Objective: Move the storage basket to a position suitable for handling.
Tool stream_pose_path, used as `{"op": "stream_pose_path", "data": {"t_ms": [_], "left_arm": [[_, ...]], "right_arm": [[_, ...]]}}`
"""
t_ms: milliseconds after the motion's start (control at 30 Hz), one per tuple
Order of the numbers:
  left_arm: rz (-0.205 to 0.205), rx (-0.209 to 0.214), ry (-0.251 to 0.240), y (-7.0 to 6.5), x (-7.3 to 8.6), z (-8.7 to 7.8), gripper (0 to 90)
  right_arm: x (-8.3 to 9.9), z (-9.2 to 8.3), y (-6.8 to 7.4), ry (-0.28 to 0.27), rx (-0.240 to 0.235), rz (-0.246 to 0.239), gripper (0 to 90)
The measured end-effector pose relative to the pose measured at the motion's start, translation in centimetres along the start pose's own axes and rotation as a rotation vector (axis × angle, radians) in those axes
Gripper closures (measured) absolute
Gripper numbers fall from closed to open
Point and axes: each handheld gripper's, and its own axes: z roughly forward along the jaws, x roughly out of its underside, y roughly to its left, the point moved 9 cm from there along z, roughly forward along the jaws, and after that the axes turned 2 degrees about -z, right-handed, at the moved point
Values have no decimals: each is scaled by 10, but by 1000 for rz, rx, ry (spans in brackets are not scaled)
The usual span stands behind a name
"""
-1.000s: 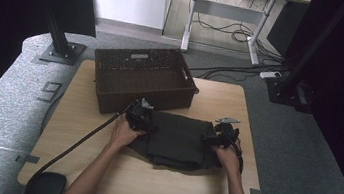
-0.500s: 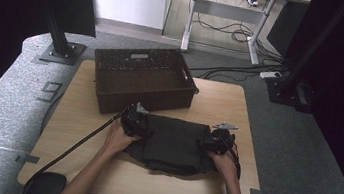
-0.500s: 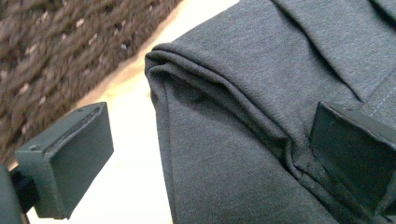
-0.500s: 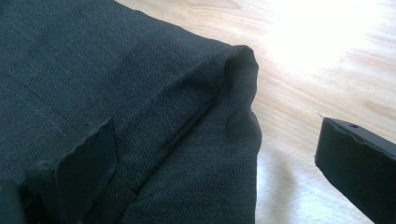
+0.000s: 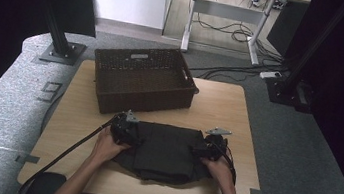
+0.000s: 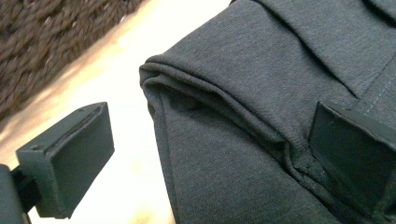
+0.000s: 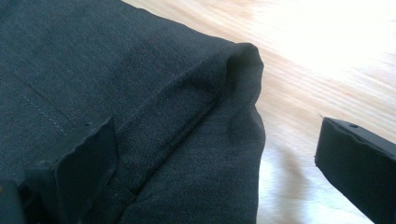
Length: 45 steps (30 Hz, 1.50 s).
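- High view: a dark folded garment [image 5: 163,151] lies flat on the near half of the wooden table [image 5: 219,103], just in front of the brown woven basket [image 5: 143,79]. The left gripper [image 5: 127,130] sits at the cloth's left edge and the right gripper [image 5: 209,146] at its right edge, each held by a hand [image 5: 107,146]. From here the jaws are too small and dark against the cloth to judge their gap. The person's forearms are cut off by the bottom of the frame.
- Left gripper view: the jaws stand wide apart with nothing clamped. One pad is over bare wood, the other lies on or just above the grey fabric [image 6: 261,121]; whether it touches is hard to say. The folded corner of the cloth sits between them. A blurred strip of basket weave [image 6: 46,42] fills the upper left.
- Right gripper view: the jaws are likewise spread wide, holding nothing. The folded corner of the garment [image 7: 154,107] lies between them, one pad over cloth, the other over the table [image 7: 327,60], where glare washes out the wood grain.
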Motion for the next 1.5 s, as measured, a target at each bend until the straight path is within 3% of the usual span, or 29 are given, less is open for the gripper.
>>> {"op": "stream_pose_path", "data": {"t_ms": [433, 900, 1133, 1500], "left_arm": [[-39, 10, -23, -7, 41, -33, 8], [-19, -1, -36, -24, 68, -60, 51], [-52, 36, -34, -36, 83, -70, 51], [-45, 55, -36, -53, 93, -79, 51]], "right_arm": [[7, -4, 41, 3, -69, -37, 0], [22, -20, 75, 16, -102, -97, 0], [32, -29, 86, 20, -132, -107, 0], [46, -44, 95, 28, -151, -127, 0]]}}
